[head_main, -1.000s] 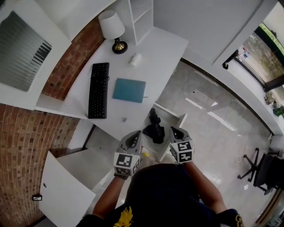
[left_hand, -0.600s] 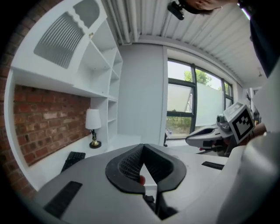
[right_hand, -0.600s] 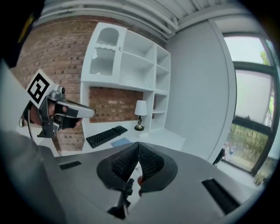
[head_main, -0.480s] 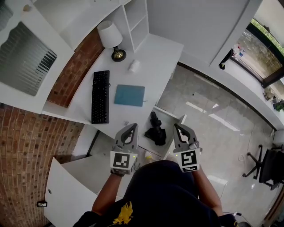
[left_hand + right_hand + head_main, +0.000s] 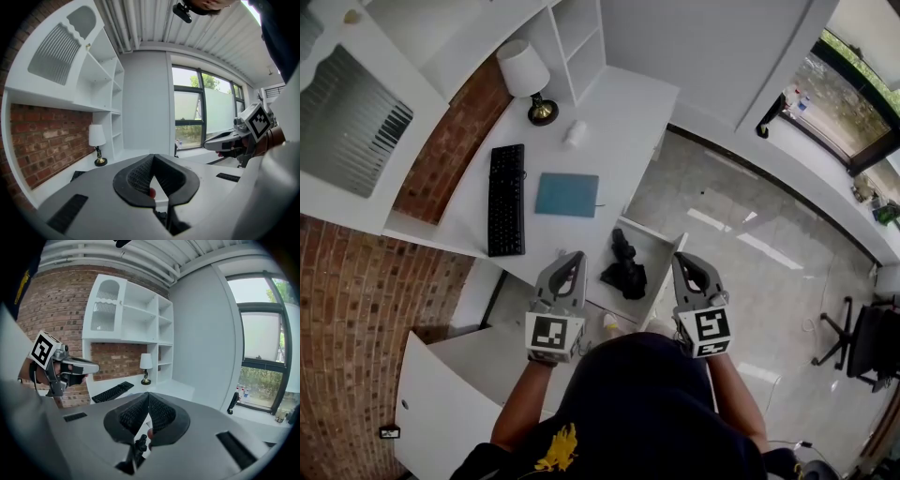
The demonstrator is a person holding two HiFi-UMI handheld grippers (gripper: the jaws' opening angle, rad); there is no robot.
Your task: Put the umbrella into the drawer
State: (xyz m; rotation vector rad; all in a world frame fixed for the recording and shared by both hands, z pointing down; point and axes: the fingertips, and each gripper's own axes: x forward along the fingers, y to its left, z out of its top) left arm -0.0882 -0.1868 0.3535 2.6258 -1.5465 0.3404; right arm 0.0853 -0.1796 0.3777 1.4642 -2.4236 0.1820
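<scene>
Item: folded black umbrella (image 5: 624,269), lying inside the open white drawer (image 5: 654,246), centre of the head view.
Left gripper (image 5: 573,257): jaws closed tip to tip, nothing between them; lower centre-left, beside the drawer. Right gripper (image 5: 683,260): jaws closed, empty; lower centre-right, at the drawer's other side. Neither touches the umbrella. White desk (image 5: 619,122), upper centre: black keyboard (image 5: 506,199), blue mat (image 5: 567,195), lamp (image 5: 525,75) with white shade.
</scene>
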